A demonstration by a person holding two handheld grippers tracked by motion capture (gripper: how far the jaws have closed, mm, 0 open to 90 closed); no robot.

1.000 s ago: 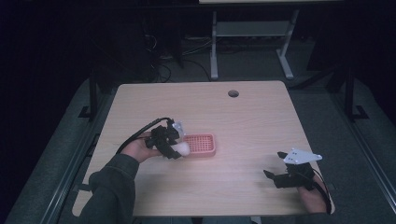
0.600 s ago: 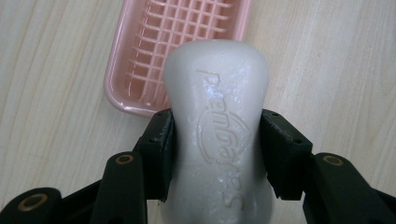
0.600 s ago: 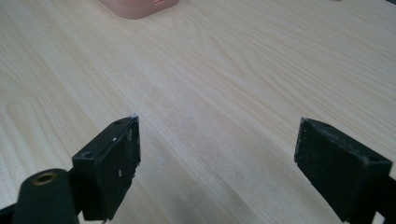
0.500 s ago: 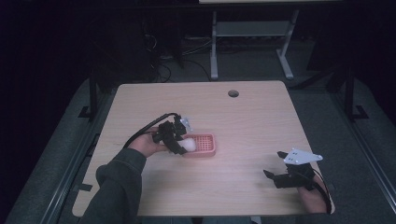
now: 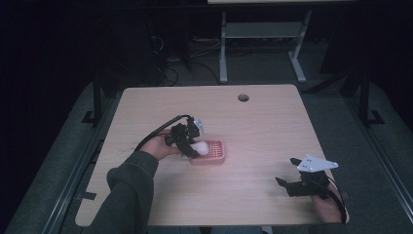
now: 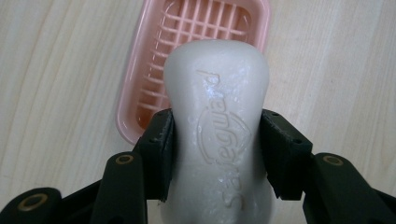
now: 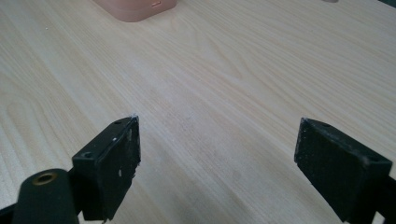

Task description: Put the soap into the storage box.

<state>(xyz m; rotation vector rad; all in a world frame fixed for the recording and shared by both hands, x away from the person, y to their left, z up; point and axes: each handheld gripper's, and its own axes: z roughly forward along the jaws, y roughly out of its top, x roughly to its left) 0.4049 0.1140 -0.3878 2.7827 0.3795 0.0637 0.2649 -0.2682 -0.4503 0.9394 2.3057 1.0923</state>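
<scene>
Left side of the bench (image 5: pixel 253 126): my left tongs (image 5: pixel 191 146) are clamped on a white soap bar (image 6: pixel 219 121), both pads pressed flat against its narrow waist. The embossed lettering on the bar faces up in the left gripper view. The bar hangs over the near end of the pink soap dish (image 6: pixel 154 79); whether its far end touches the ribbed floor of the dish I cannot tell. In the high view the soap (image 5: pixel 200 147) sits at the left end of the dish (image 5: pixel 214 155), roughly mid-bench, with my left hand (image 5: pixel 158 146) and grey-green sleeve (image 5: pixel 129 190) coming in from the lower left.

Right side: my right tongs (image 5: pixel 287 183) rest low near the bench's near right corner, well apart from the dish. Jaws stand wide open, nothing between them but bare wood grain. In the right gripper view the dish (image 7: pixel 135 7) shows at the top edge, far off.
</scene>
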